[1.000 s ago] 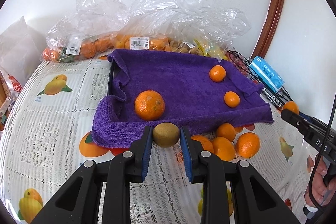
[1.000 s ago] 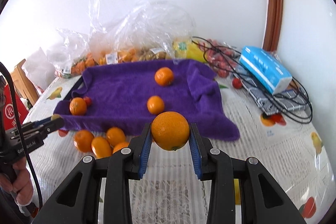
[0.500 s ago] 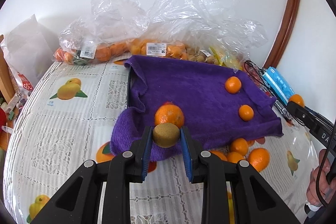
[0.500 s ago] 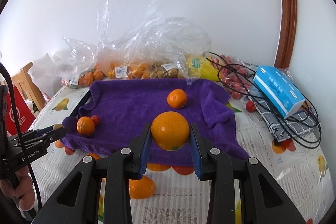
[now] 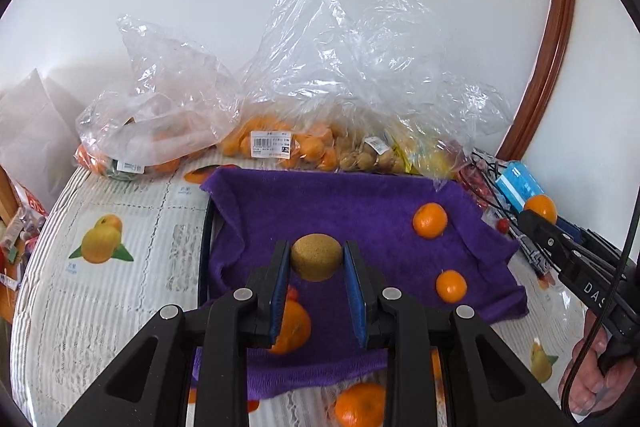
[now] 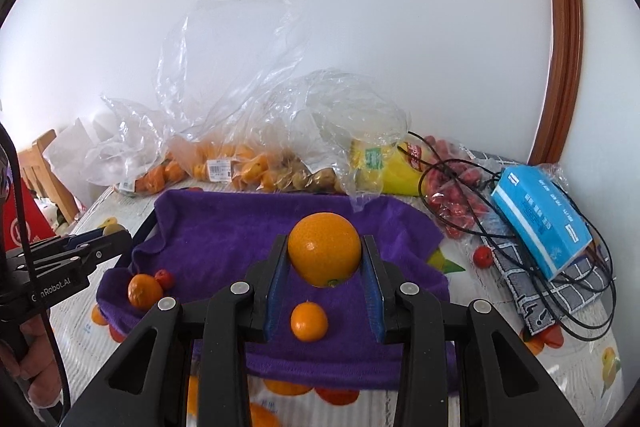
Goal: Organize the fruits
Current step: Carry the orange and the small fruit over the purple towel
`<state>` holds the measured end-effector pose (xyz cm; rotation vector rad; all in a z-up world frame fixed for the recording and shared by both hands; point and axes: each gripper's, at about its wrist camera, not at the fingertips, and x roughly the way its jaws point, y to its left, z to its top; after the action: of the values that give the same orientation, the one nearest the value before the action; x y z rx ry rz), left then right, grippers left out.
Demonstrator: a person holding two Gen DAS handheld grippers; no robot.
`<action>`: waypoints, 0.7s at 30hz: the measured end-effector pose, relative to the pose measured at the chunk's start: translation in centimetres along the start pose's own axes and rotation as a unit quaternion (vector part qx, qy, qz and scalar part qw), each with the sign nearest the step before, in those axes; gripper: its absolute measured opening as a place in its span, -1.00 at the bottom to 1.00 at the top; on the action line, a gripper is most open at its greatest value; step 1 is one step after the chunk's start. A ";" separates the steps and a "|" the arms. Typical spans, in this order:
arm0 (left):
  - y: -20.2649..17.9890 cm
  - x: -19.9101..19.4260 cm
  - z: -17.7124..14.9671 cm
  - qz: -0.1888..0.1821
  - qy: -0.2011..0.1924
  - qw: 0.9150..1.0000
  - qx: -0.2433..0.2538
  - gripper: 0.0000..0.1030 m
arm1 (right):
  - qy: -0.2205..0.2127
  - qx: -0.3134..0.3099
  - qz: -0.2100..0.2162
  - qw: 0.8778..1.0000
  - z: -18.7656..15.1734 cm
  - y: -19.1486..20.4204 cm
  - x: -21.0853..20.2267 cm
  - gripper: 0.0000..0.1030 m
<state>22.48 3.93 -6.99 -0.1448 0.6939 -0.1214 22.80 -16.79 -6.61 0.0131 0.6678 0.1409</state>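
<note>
My left gripper (image 5: 316,261) is shut on a brown kiwi (image 5: 316,255) and hangs over the near left part of the purple towel (image 5: 360,203). My right gripper (image 6: 325,255) is shut on a large orange (image 6: 324,249) above the same towel (image 6: 224,231). Two small mandarins (image 5: 430,221) (image 5: 451,285) lie on the towel's right side. A bigger orange (image 5: 294,327) sits under my left fingers. In the right wrist view a mandarin (image 6: 309,321) lies below the held orange, and another orange (image 6: 145,291) with a small red fruit (image 6: 165,279) sits at the towel's left edge.
Clear plastic bags of fruit (image 5: 280,143) line the wall behind the towel. A blue box (image 6: 540,219), black cables (image 6: 560,291) and a bag of red fruit (image 6: 452,195) crowd the right side. Loose oranges (image 5: 360,405) lie on the fruit-print tablecloth (image 5: 100,267) before the towel.
Both grippers have moved forward and up over the purple towel, each keeping its fruit. The loose oranges at the towel's front edge have slipped down under the gripper bodies.
</note>
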 end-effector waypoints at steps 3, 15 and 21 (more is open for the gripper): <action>0.4 1.3 -0.8 0.016 -0.002 1.000 -0.002 -0.51 | 0.006 0.020 0.004 1.000 -0.9 -0.9 1.3 -0.33; 1.9 3.2 -2.5 0.016 0.029 0.999 -0.023 -0.51 | 0.055 0.019 0.003 0.998 -4.2 -1.1 5.2 -0.33; 1.8 3.4 -2.5 0.020 0.030 0.999 -0.024 -0.51 | 0.042 0.010 -0.002 0.999 -4.7 -0.5 5.4 -0.33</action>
<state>23.53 4.94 -11.35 -0.1740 0.7592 -0.0719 24.14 -16.70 -13.62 0.0242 0.7523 0.1312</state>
